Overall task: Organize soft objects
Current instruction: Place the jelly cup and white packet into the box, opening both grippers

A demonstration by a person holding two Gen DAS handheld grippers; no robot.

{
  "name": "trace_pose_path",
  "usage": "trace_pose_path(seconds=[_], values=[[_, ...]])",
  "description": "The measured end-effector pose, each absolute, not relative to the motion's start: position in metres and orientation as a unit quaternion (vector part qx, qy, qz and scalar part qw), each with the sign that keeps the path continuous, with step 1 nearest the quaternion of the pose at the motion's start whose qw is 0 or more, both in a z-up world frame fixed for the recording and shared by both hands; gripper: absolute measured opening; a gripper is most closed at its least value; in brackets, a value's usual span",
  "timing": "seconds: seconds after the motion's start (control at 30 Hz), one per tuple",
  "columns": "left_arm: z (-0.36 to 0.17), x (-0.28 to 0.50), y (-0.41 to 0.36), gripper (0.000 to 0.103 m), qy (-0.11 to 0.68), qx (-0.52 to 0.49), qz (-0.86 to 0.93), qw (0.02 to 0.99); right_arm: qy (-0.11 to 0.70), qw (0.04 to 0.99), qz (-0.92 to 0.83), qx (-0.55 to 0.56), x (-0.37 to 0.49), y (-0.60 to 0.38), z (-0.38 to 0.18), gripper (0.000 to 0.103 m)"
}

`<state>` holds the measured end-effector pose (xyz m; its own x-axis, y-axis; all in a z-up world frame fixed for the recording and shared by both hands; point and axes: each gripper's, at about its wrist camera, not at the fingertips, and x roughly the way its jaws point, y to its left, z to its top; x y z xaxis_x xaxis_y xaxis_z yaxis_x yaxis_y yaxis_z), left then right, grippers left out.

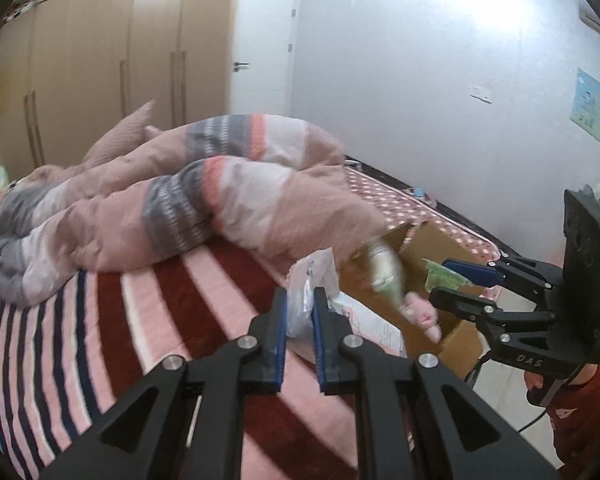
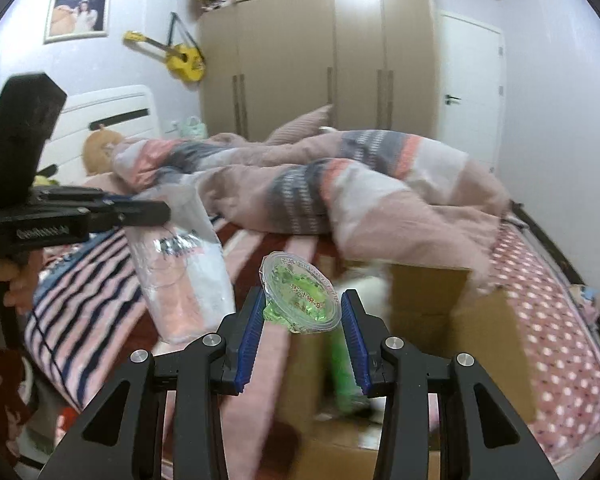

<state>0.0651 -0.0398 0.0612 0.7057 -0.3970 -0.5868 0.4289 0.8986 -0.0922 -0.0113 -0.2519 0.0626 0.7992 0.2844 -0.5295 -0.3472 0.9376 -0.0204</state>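
Letters "DAS" embossed on the black body of the right gripper at four o'clock in the left wrist view, print on clear plastic bag and jelly cup lid blurred, unreadable

The left black two-finger gripper with blue pads pinches the top of a crinkled clear-and-white plastic bag, which hangs over a bed covered by a pink, dark-red and navy striped blanket. Behind it a rumpled pink quilt with grey, coral and white bands lies heaped on the bed, and just right of the bag stands an open brown cardboard box with a blurred pink-and-pale soft toy at its near wall. The right black gripper reaches in from the right over the box, its fingers clamped on a small green packet.
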Motion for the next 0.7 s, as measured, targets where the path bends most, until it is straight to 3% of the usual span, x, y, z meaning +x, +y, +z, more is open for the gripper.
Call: trace_pose_path(seconds=[0.3,0.7], values=[[0.065,0.089,-0.133,0.009,0.318,0.051,-0.269,0.908,0.318,0.936,0.136,-0.069,-0.002,-0.315,0.03,0.035],[0.029,0.121,-0.209,0.011,0.365,0.107,-0.285,0.88,0.351,0.921,0.144,-0.086,0.024,-0.328,-0.005,0.035]])
